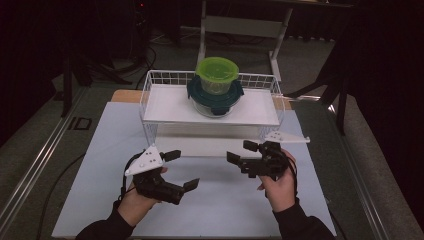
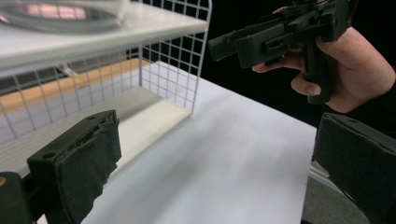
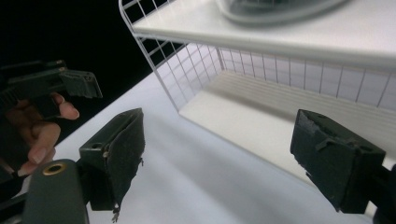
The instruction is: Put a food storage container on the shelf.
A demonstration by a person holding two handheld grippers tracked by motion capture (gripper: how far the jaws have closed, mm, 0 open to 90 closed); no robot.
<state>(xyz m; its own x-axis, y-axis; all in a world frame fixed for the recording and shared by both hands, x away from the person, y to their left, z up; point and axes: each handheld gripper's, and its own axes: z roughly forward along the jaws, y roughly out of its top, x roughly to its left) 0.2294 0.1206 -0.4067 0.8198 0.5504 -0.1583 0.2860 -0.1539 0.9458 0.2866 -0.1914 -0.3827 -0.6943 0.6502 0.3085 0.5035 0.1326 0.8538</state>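
Both hands hung low over the white table top, the left gripper and right gripper each spread wide and holding nothing. Just ahead of them stood the wire rack. From above, its upper shelf carried a stack, well beyond both grippers: a lime-lidded container on a teal-lidded glass bowl. The gripper views gave something else: that bowl's blurred base, the rack's lower shelf, and each opposite hand.
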